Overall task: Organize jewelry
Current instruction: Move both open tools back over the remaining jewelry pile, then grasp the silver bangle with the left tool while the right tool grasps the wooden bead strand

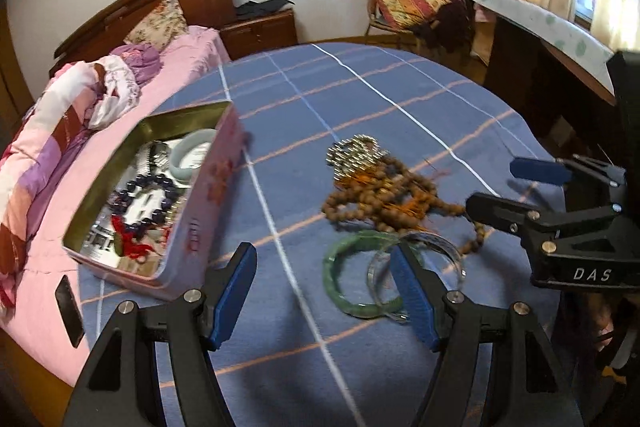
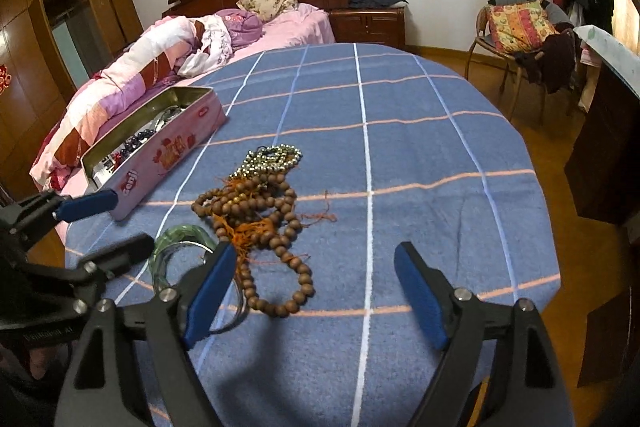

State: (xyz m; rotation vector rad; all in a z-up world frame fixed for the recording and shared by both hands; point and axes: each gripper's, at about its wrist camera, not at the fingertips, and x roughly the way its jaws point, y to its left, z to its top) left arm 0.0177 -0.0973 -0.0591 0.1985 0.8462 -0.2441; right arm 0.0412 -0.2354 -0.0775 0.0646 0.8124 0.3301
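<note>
On your far left the pink tin (image 1: 188, 227) is sitting open at the edge of the blue checked blanket (image 1: 400, 99), already holding a pale bangle (image 1: 192, 155) and dark beads (image 1: 148, 195). Your left gripper (image 1: 326, 295) is hovering beside it, tilted down at the blanket, its fingers standing well apart with nothing between them. Just right of that, the green bangle (image 1: 352, 275) and a clear bangle (image 1: 424, 259) are lying overlapped; both look stiff, smooth and likely brittle, so you are better off pinching one across its rim than squeezing the hoop. Behind them the wooden bead strand (image 2: 256, 227) is sprawling in loose loops, touching the small metallic beads (image 2: 276, 157) at its far side. It looks light and limp and will likely trail; take a bunched section near the orange tassel. Your right gripper (image 2: 316, 291) is angling down over the strand's near loop, fingers wide apart and holding nothing.
</note>
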